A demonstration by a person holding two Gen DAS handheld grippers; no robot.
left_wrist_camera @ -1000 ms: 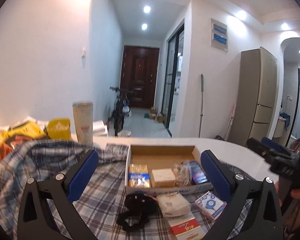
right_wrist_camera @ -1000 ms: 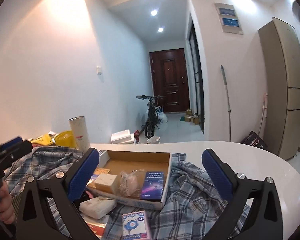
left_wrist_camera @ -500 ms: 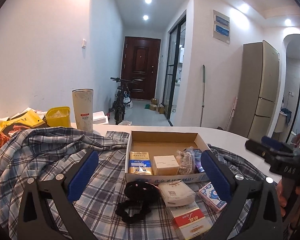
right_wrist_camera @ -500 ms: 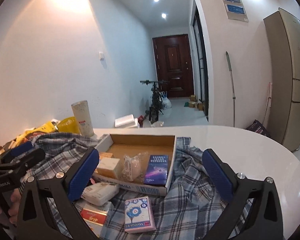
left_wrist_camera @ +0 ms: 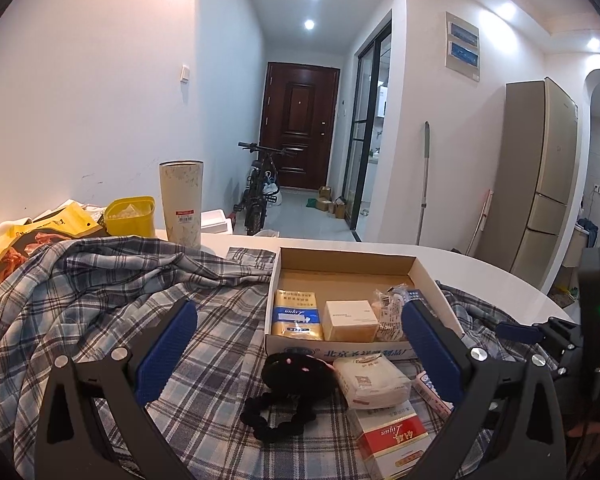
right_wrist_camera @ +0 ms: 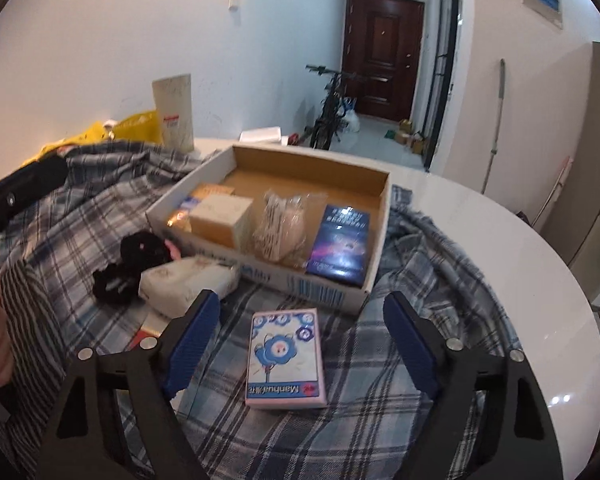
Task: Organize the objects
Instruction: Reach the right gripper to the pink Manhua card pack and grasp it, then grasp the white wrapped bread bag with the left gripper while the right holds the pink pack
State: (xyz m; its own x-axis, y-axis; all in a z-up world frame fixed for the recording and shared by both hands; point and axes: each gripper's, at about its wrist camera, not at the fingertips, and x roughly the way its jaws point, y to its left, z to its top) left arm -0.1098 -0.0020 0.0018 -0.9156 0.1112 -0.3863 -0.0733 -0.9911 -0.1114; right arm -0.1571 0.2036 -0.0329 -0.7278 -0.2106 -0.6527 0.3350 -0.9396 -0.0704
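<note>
A: Right gripper (right_wrist_camera: 300,336) spread wide, empty, poised just above the pink-and-blue printed card box (right_wrist_camera: 285,358) lying flat on the grey-blue plaid shirt (right_wrist_camera: 428,264).

B: Lined up well?

A: Roughly centred between the blue pads (right_wrist_camera: 192,334), not touching. Probably best to drop straight down, pinch across the short sides, keep the pads clear of loose cloth.

B: And then where?

A: Into the shallow open cardboard box (right_wrist_camera: 374,216) just beyond, likely the bare floor at the back. Front row taken already: gold packet, cream cube box, clear bag, dark blue book.

B: Left gripper (left_wrist_camera: 300,336)?

A: Also apart, holding nothing, hovering over the black fuzzy hair tie (left_wrist_camera: 288,396). White wrapped tissue pack (left_wrist_camera: 370,378) and red-and-white carton (left_wrist_camera: 396,438) just beside, still outside the box.

B: Any risk?

A: Snagging shirt folds; lifting slowly seems wise.
</note>
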